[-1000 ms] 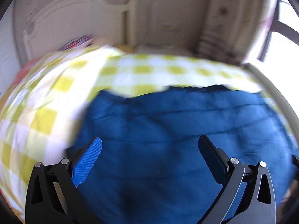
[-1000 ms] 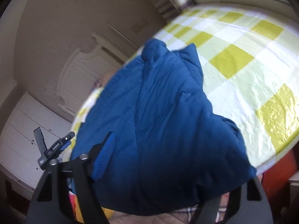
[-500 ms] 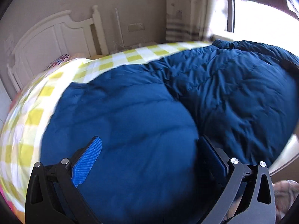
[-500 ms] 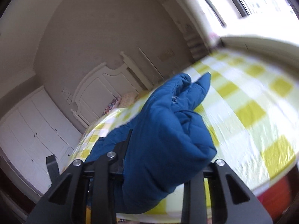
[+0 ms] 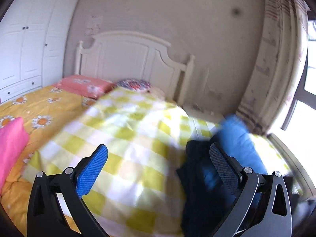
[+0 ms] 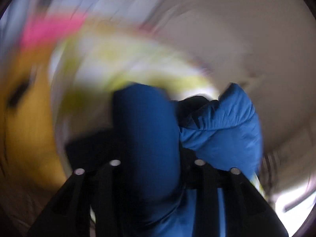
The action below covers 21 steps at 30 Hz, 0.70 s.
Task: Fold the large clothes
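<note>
The bed (image 5: 35,106) is being used as the folding surface, its yellow-checked cover (image 5: 126,130) being kept spread flat for that purpose. The blue puffer jacket (image 5: 239,144) is being held bunched at the window-side edge of the cover, likely so that it can be carried and relaid. In the badly blurred right wrist view, the right gripper (image 6: 158,154) is being kept clamped on a thick fold of the jacket. The left gripper (image 5: 158,164) is being held wide apart over the cover beside the jacket, nothing being gripped, probably readied for a second corner.
</note>
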Motion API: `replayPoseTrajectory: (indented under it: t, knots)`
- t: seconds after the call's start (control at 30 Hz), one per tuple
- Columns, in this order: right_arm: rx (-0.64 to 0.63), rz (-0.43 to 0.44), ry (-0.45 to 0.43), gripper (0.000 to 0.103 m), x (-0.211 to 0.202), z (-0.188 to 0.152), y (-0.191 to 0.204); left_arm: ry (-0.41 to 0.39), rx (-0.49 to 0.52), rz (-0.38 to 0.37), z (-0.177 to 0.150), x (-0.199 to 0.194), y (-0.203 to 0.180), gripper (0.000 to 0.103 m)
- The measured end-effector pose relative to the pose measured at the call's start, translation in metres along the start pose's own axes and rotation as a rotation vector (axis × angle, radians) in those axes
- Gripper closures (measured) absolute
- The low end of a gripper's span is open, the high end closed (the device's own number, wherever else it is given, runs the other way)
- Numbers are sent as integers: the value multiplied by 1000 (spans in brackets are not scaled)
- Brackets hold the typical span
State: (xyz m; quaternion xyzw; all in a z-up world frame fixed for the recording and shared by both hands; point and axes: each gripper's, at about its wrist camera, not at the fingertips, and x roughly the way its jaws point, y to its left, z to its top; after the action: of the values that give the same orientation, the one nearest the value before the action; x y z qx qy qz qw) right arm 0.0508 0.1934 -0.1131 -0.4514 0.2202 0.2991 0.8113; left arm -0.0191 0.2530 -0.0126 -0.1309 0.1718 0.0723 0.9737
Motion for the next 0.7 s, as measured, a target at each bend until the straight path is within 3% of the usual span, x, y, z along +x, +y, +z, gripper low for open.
replayPoseTrajectory:
  t: [0.03, 0.07, 0.17, 0.23, 0.33, 0.5, 0.57, 0.6, 0.63, 0.7]
  knots:
    - [-118, -116, -12, 62, 12, -1, 27, 2, 6, -9, 1, -3, 0, 4]
    - [-164, -159, -16, 63, 14, 0, 36, 13, 16, -31, 1, -3, -3, 4]
    - [-80, -86, -57, 69, 1, -4, 17, 50, 40, -96, -1, 6, -14, 4]
    - [-77, -96, -110, 74, -13, -16, 14, 71, 61, -157, 5, 23, -29, 4]
    - [-50, -79, -178, 75, -26, -23, 5, 98, 100, -230, 16, 50, -59, 4]
    - [-82, -87, -193, 73, -31, -24, 16, 174, 247, -337, 34, 88, -133, 4]
    - [-121, -108, -198, 71, -28, -29, 28, 212, 325, -382, 37, 100, -161, 4]
    - [-151, -121, -202, 66, -27, -31, 35, 235, 381, -399, 37, 111, -179, 4]
    - [-186, -135, -198, 55, -24, -35, 42, 254, 428, -396, 35, 123, -193, 4]
    - [-229, -178, -196, 51, -23, -38, 50, 317, 492, -375, 25, 155, -213, 4]
